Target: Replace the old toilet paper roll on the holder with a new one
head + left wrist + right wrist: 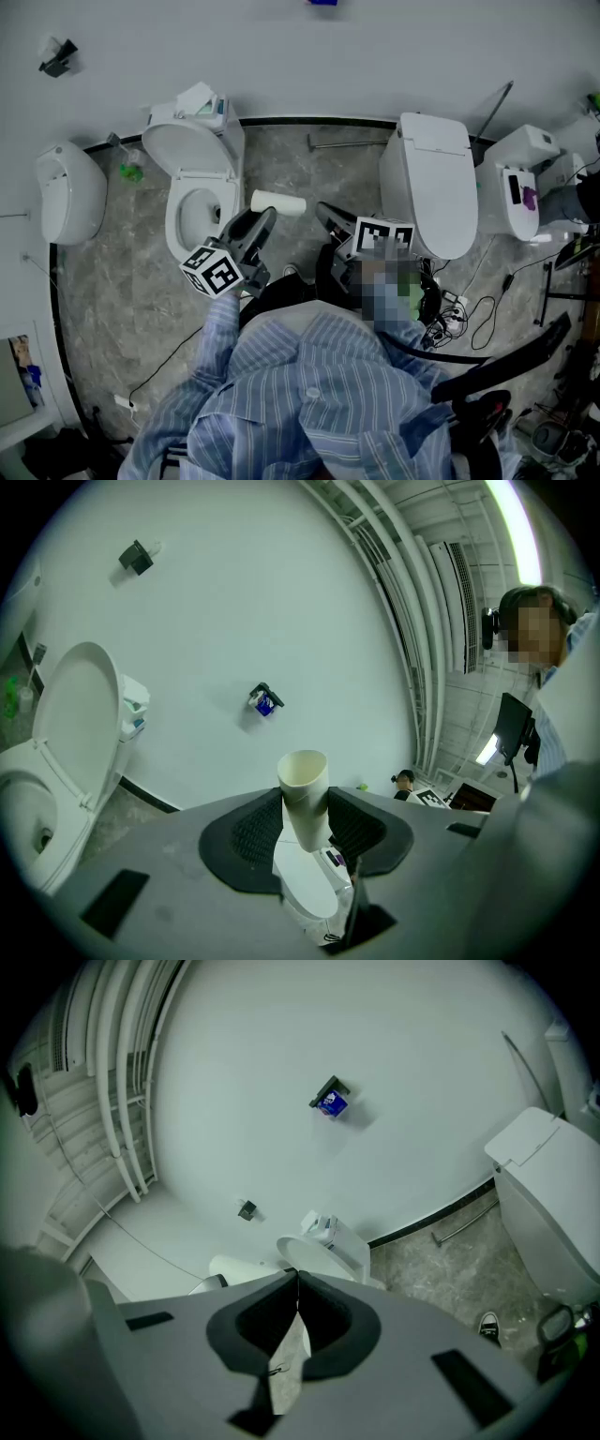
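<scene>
Pale cardboard roll tube [303,780] gripped between the left gripper's [305,814] pads, one open end sticking out past them | tube sits just right of the open toilet [200,178] | right gripper [296,1281] clenched on nothing, near the tube | dark wall bracket [329,1099] far off, well apart

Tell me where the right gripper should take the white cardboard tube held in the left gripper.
Probably the free open end of the white cardboard tube, which sticks out beyond the pads of the left gripper. Its lower part is already clamped. Open the shut right gripper and come in from the side, across the tube's round wall.
</scene>
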Demonstrator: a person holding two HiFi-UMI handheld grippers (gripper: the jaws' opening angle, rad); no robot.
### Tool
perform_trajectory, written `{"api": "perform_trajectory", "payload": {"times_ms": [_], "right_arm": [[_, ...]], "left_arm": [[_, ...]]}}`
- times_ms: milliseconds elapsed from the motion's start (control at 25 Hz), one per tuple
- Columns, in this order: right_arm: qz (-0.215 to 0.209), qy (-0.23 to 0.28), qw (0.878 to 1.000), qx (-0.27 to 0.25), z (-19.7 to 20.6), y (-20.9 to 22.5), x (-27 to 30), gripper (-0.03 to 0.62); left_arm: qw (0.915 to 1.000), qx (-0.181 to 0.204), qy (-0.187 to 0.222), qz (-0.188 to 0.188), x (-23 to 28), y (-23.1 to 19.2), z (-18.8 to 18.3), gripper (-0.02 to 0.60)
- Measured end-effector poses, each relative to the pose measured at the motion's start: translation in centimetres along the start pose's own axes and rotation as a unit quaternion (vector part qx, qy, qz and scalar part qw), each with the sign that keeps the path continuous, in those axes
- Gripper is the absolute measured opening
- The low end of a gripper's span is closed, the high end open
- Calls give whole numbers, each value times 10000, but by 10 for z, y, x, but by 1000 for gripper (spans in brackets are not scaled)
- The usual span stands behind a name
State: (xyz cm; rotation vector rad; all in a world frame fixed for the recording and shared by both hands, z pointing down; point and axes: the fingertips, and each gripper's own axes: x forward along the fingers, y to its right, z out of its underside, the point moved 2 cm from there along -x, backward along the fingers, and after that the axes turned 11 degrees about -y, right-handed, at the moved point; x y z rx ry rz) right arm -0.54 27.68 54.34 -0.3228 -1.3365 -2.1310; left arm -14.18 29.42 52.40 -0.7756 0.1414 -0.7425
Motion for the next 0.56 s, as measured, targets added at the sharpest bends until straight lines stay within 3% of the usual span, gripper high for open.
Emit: {"api": "perform_trajectory", "payload": {"times_ms": [560], "right_arm": [[53,36,10000,-12,0,2,-2,8]], "left_arm": [[10000,10,-89,30,3,2,3,152]]}}
